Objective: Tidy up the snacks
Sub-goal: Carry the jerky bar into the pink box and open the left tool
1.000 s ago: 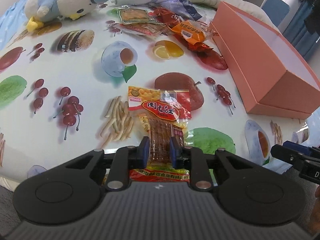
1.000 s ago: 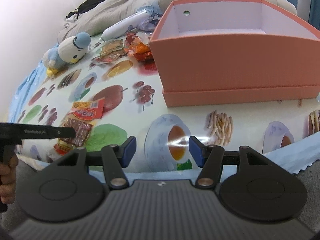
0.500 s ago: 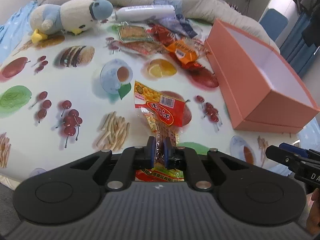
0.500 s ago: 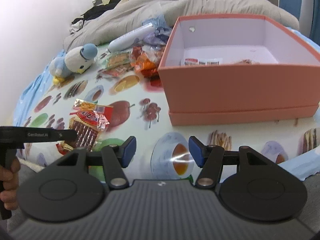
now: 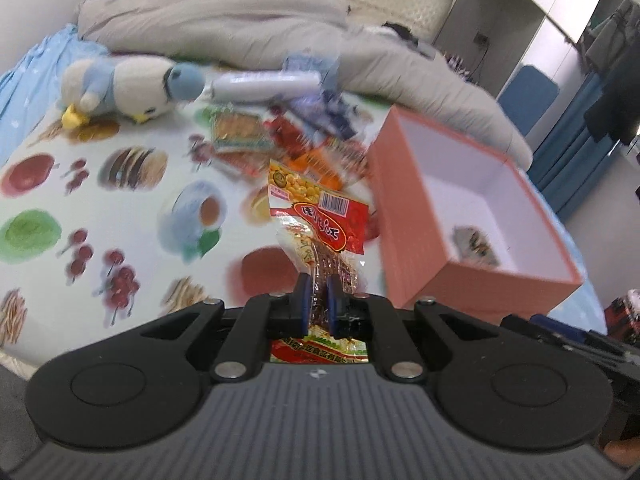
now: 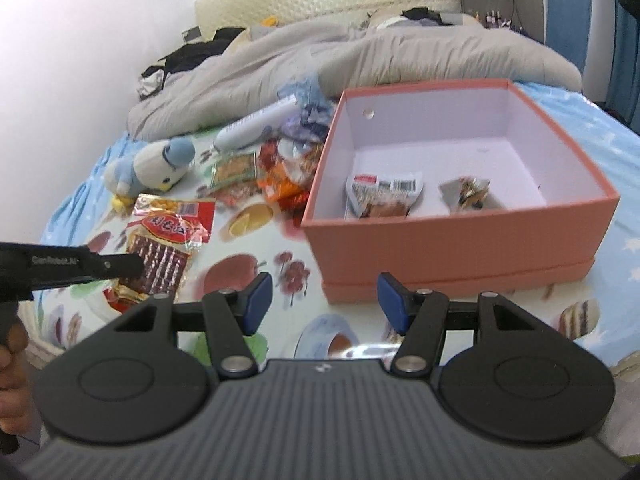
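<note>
While the left gripper pinches the red snack packet near its bottom end, lifted above the fruit-print cloth, its long axis runs away from the camera, yellow top farthest, beside the pink box; the right gripper hangs half-open, empty.

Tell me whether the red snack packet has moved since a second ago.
Yes. The red snack packet, pinched by the left gripper, has lifted off the tablecloth toward the pink box.

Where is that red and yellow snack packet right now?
The red and yellow snack packet is clamped in the left tool, lifted off the fruit-print cloth. In the left view it hangs just left of the pink box.
</note>
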`<move>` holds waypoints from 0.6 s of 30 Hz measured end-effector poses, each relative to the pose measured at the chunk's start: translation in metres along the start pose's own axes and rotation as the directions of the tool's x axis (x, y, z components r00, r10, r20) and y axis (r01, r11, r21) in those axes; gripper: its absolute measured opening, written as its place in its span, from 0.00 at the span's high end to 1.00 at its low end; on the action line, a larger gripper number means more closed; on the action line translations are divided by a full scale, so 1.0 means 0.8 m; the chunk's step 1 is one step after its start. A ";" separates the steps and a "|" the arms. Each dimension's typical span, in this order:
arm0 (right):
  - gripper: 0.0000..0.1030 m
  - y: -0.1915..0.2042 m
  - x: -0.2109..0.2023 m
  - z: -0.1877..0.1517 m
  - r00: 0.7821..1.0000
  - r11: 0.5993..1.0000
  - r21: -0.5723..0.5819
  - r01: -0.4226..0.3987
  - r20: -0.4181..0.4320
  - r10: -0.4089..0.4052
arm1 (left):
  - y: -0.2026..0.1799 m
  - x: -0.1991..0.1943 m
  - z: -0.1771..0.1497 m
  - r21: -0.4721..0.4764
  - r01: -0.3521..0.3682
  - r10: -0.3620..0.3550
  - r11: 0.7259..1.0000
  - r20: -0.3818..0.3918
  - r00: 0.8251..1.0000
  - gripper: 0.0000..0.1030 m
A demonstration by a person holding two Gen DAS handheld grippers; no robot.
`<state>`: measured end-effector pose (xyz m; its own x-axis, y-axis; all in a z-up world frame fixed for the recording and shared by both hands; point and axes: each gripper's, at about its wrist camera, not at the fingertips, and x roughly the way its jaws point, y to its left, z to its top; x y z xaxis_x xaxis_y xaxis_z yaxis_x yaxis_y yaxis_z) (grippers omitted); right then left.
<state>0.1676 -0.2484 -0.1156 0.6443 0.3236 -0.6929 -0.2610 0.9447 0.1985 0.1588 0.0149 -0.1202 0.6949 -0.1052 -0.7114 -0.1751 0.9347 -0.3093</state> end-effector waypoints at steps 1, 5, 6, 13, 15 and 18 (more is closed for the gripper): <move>0.41 -0.003 -0.003 0.005 1.000 1.000 0.000 0.002 0.007 -0.002 | -0.007 -0.002 0.006 0.000 0.006 -0.006 1.000 0.008 1.000 0.91; 0.41 -0.020 -0.010 0.024 0.999 1.000 0.008 0.012 0.031 -0.012 | -0.040 -0.004 0.030 0.006 0.040 -0.040 0.999 0.030 0.999 0.91; 0.41 -0.025 -0.011 0.031 0.999 1.000 0.012 0.016 0.037 -0.016 | -0.049 -0.004 0.035 0.011 0.046 -0.047 0.999 0.034 0.998 0.91; 0.41 -0.071 -0.007 0.062 0.998 0.997 0.058 0.042 0.049 -0.045 | -0.124 0.031 0.076 0.055 0.114 -0.115 0.992 0.026 0.993 0.91; 0.41 -0.085 -0.004 0.070 0.997 0.997 0.064 0.053 0.054 -0.056 | -0.145 0.050 0.085 0.071 0.130 -0.131 0.989 0.012 0.991 0.91; 0.41 -0.106 0.010 0.080 0.996 0.994 0.082 0.070 0.051 -0.075 | -0.171 0.083 0.093 0.097 0.147 -0.146 0.984 -0.020 0.989 0.90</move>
<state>0.2411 -0.3227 -0.0936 0.6976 0.2544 -0.6698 -0.1551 0.9663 0.2055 0.2811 -0.0945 -0.0782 0.6988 -0.2473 -0.6712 -0.0025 0.9375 -0.3480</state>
